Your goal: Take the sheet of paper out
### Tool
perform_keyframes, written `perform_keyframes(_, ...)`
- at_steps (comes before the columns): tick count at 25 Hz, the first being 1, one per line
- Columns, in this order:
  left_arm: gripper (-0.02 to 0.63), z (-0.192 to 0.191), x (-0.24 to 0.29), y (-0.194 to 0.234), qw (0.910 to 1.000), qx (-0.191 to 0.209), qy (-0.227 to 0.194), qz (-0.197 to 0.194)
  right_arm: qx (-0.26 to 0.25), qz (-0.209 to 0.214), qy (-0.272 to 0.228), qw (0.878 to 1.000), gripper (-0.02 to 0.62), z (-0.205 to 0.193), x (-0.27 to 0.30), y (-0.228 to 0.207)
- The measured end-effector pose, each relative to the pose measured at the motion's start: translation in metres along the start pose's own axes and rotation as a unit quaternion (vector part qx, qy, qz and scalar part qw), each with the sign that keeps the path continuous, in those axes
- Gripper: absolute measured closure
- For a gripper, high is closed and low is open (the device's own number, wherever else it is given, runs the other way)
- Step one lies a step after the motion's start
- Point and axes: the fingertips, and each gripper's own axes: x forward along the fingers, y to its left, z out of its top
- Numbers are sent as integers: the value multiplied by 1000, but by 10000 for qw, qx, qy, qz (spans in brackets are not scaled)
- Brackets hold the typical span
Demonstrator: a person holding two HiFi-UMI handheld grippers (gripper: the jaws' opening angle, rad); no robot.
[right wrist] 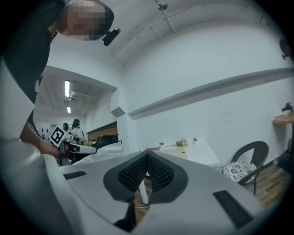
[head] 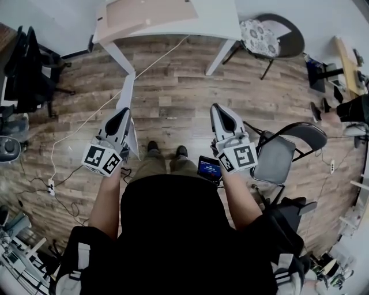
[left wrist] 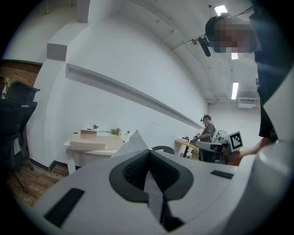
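A white sheet of paper (head: pixel 129 98) stands on edge in front of me, above the wooden floor. My left gripper (head: pixel 123 112) is shut on it. In the left gripper view the sheet (left wrist: pixel 153 192) runs between the closed pads, and its corner (left wrist: pixel 133 141) pokes up past the tips of the left gripper (left wrist: pixel 148 152). My right gripper (head: pixel 221 108) is held level beside it, a little apart. The right gripper (right wrist: pixel 147 156) has its pads meeting at the tips with nothing between them. From the right gripper view the paper (right wrist: pixel 104 150) shows off to the left.
A white table (head: pixel 222 20) with a flat cardboard box (head: pixel 150 11) stands ahead. A round cushioned chair (head: pixel 262 36) is at its right and a folding chair (head: pixel 283 151) is close on my right. A black office chair (head: pixel 23 72) and a floor cable (head: pixel 75 129) are at left.
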Motion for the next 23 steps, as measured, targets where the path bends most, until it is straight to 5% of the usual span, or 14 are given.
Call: perform_keyframes(23,603,8,38,-19,9997,-150,-176,-70,7,-248,-173,9995,585,10,-20,-46)
